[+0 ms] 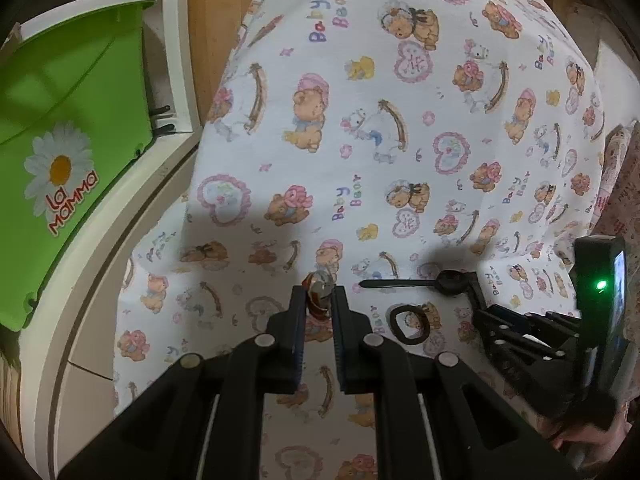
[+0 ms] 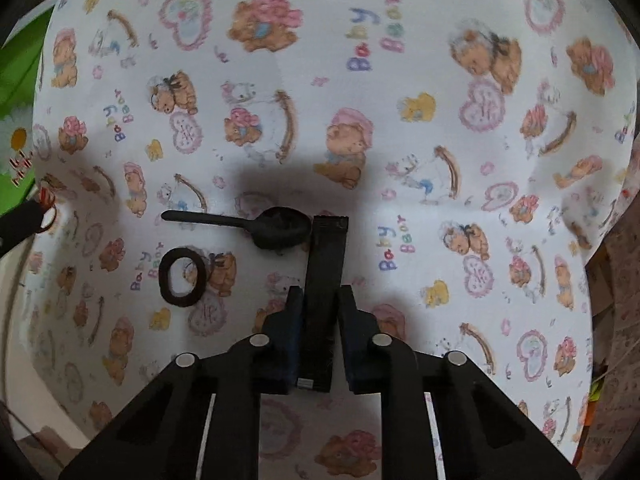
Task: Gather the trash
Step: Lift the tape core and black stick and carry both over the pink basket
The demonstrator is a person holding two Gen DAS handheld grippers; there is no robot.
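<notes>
On the teddy-bear print cloth (image 1: 400,140), my left gripper (image 1: 319,294) is shut on a crumpled red and silver wrapper (image 1: 318,280), which sticks out past its tips. A black plastic spoon (image 2: 256,226) and a black ring (image 2: 182,276) lie flat on the cloth. My right gripper (image 2: 320,294) points down onto the cloth with its jaws closed on a flat black strip (image 2: 328,248), whose far end lies beside the spoon's bowl. The left wrist view shows the right gripper (image 1: 480,300) just right of the spoon (image 1: 416,282) and ring (image 1: 412,326).
A green bin (image 1: 72,140) with a daisy and "La Mamma" printed on it stands at the left on a white ledge (image 1: 176,80), beyond the cloth's edge. A patterned box (image 1: 624,200) sits at the far right. A hand (image 1: 588,436) holds the right gripper.
</notes>
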